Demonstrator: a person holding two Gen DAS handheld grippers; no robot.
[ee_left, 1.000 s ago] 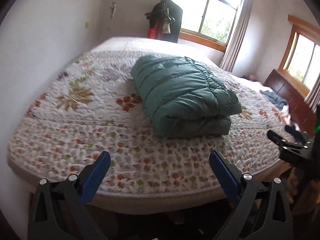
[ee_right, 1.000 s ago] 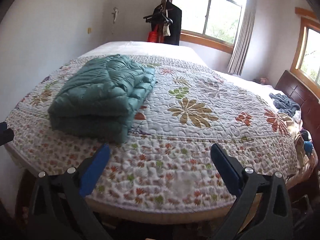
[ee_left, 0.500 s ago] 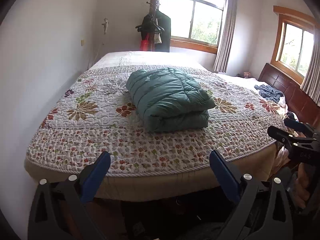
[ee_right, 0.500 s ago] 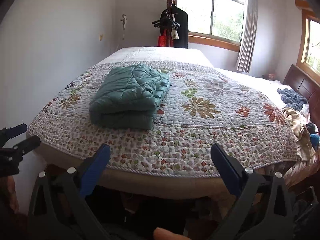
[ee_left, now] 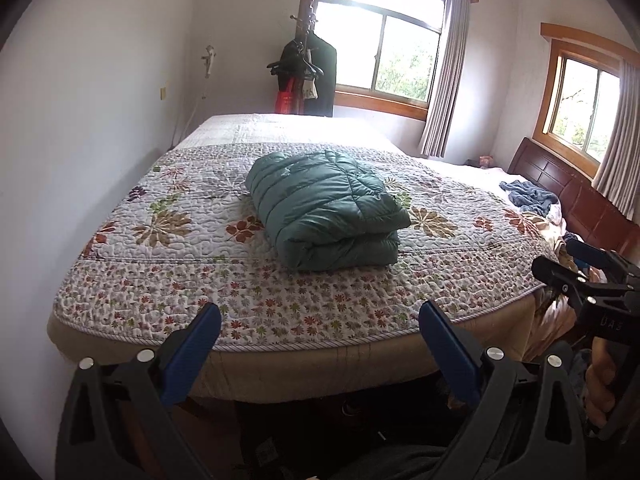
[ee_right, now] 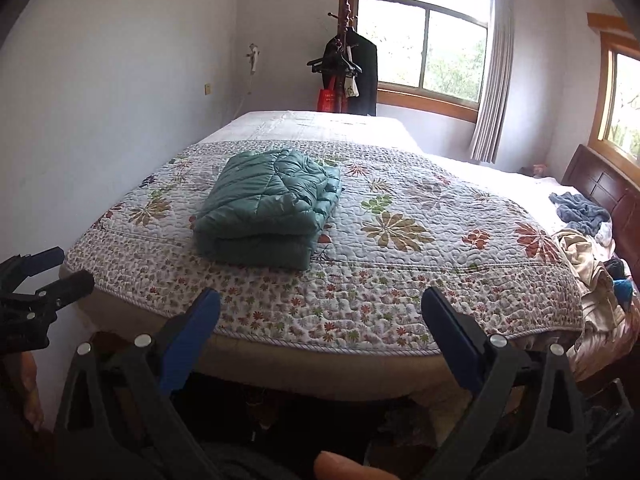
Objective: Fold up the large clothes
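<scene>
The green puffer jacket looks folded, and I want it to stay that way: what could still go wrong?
1. The green puffer jacket is thick and springy; with both tools open and off it, the top layer may puff open.
2. It lies toward the quilt's near edge, so a nudge might slide it off the bed.

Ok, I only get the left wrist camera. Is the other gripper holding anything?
Observer: No. In its own camera the right gripper is wide open, with only the quilt beyond it.
Operator: What does my gripper look like from there?
Observer: The left gripper shows at the picture's left edge, open, off the quilt's corner.
Operator: Is the jacket neat on its window side?
Observer: The green jacket shows stacked layer edges there, slightly uneven.
</scene>
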